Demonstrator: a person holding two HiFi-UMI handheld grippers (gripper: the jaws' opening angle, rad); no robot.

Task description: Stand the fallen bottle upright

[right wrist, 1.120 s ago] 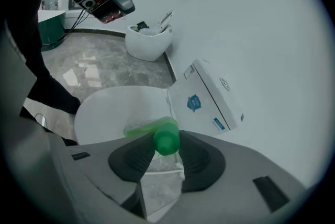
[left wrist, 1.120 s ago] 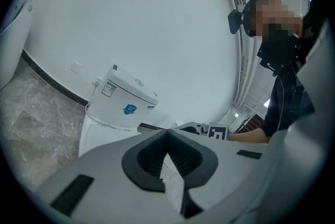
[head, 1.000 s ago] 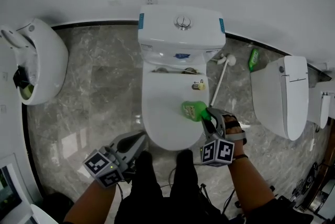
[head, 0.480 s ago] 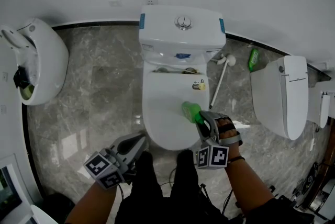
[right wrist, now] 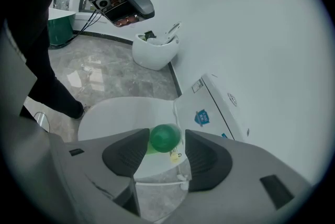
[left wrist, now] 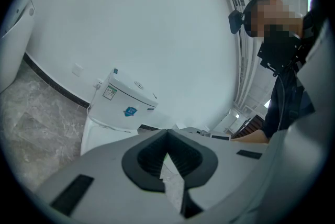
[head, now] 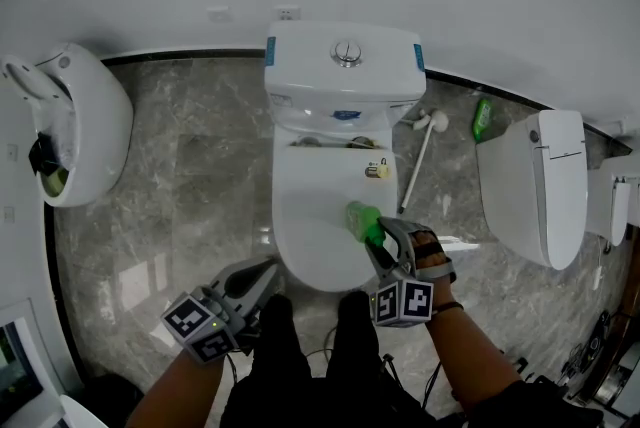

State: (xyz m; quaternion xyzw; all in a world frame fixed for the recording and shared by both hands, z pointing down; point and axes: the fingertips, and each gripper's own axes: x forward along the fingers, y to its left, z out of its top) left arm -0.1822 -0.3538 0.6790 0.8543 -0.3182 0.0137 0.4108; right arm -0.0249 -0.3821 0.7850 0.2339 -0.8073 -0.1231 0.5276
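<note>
Toilet (head: 345, 66): lid (head: 305, 236) shut, serving as the stand. Left tool (head: 262, 268): jaws together, empty, held low beside the bowl. Right tool (head: 376, 238): jaws have just been opening and stand apart around the green bottle (head: 362, 218), not pressing it. Bottle on the lid's right half, apparently upright. Judged light, smooth plastic, liable to tip on the curved lid; grip mid-body.
</note>
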